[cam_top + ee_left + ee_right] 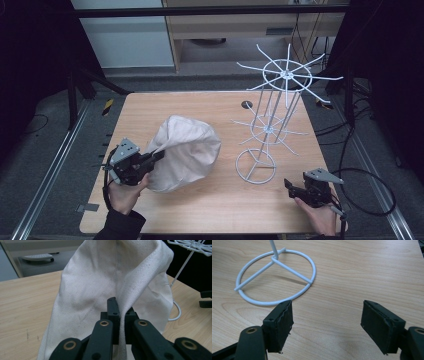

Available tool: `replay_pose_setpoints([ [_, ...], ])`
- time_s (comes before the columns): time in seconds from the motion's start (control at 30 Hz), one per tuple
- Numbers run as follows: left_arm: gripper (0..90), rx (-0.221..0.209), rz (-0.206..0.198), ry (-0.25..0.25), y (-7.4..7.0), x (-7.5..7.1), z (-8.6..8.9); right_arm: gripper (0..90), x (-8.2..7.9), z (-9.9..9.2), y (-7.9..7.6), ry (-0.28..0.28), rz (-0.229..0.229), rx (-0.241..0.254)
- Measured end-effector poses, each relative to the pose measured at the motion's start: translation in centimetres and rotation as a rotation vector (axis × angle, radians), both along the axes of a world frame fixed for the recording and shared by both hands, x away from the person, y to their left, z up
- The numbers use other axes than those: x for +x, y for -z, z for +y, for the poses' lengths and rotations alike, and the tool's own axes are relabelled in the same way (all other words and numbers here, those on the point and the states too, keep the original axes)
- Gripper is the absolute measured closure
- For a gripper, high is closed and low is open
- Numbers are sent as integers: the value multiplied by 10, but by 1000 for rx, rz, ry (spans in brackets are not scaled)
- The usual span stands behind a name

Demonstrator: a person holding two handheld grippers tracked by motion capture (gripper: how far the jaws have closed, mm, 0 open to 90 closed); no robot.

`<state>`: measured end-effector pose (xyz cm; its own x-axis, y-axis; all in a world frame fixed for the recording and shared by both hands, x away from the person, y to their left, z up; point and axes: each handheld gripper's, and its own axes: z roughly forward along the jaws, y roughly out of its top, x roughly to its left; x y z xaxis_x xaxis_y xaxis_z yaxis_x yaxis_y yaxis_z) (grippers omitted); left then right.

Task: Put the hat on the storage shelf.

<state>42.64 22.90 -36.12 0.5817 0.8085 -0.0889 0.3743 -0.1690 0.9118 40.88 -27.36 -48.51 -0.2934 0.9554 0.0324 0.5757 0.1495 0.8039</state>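
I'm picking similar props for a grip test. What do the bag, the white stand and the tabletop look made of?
Bag: off-white woven cloth, likely cotton canvas; visible weave and stitched seams, matte, folds softly. White stand: thin rods, probably painted or coated metal wire; smooth, slightly glossy. Table: light wood grain, possibly laminate or veneer; flat, satin surface.

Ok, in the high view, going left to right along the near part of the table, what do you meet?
left gripper → cloth bag → ring base of the white wire rack → right gripper

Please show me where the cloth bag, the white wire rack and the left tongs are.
cloth bag [187,150], high view, middle of its bulging side.
white wire rack [255,165], high view, its ring base.
left tongs [119,315], left gripper view, between the tips.
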Motion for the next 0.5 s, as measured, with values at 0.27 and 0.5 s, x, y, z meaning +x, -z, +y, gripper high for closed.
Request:
replay_pose_setpoints([
  [0.27,887,-30,-39,-15,-8,-5,6,251,0,0,1,-6,-16,-10],
  [0.5,887,-71,-78,-17,-19,-12,13,246,0,0,2,-8,-17,-17],
])
